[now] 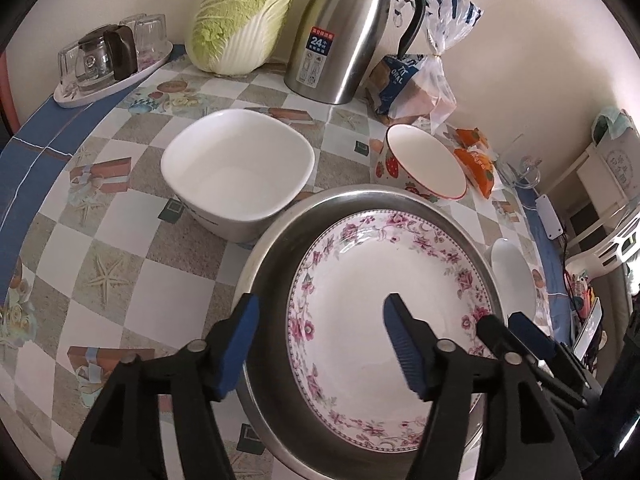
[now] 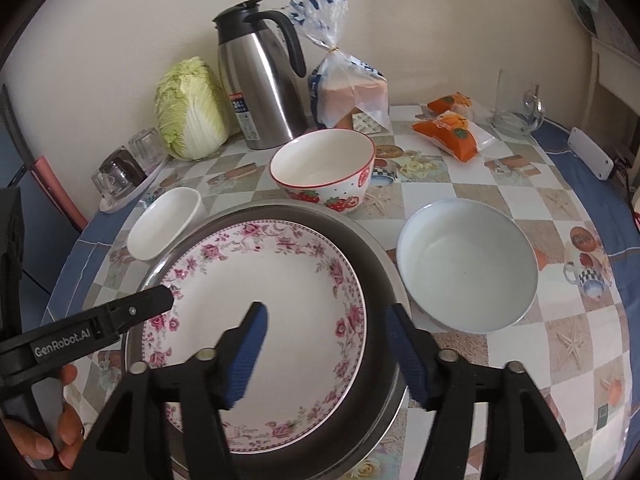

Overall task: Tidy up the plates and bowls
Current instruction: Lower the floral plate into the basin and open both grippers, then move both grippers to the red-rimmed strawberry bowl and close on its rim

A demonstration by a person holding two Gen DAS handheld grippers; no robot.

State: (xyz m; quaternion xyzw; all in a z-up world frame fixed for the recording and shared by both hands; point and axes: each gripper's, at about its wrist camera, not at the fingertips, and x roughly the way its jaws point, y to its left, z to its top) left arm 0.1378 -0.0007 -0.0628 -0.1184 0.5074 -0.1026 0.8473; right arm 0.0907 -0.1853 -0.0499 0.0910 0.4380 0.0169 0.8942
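Left gripper (image 1: pixel 320 344): its jaws stood apart, 1 blue pad outside the near-left rim of the metal basin (image 1: pixel 262 264) and the other over the floral plate (image 1: pixel 384 312), with nothing pressed between them.
Right gripper (image 2: pixel 326 350): also spread, 1 pad above the plate's white centre and the other just past the basin's right rim, with nothing in its grip.
Floral plate: it lay flat inside the metal basin, free of both tools, its pink flowered border showing all round.
Person: a hand (image 2: pixel 52 432) at the lower left of the right wrist view held the left tool's handle.
Step in hand: by my reading, the plate had been set into the basin and let go, so that 1 placement looked complete.
Still loose: 3 bowls stood on the checked tablecloth (image 1: pixel 120 240): a square white bowl (image 1: pixel 236 172) just beside the basin's far-left rim, a strawberry bowl (image 2: pixel 324 168) touching or nearly touching its far rim, and a pale round bowl (image 2: pixel 466 264) close on its right.
Next move calls for: probably lifting both tools clear, then closing 1 on the wall of a nearby bowl; the pale round bowl sat nearest the right gripper.
Clutter: a steel jug (image 1: pixel 352 28) and a cabbage (image 1: pixel 244 16) stood well back by the wall.
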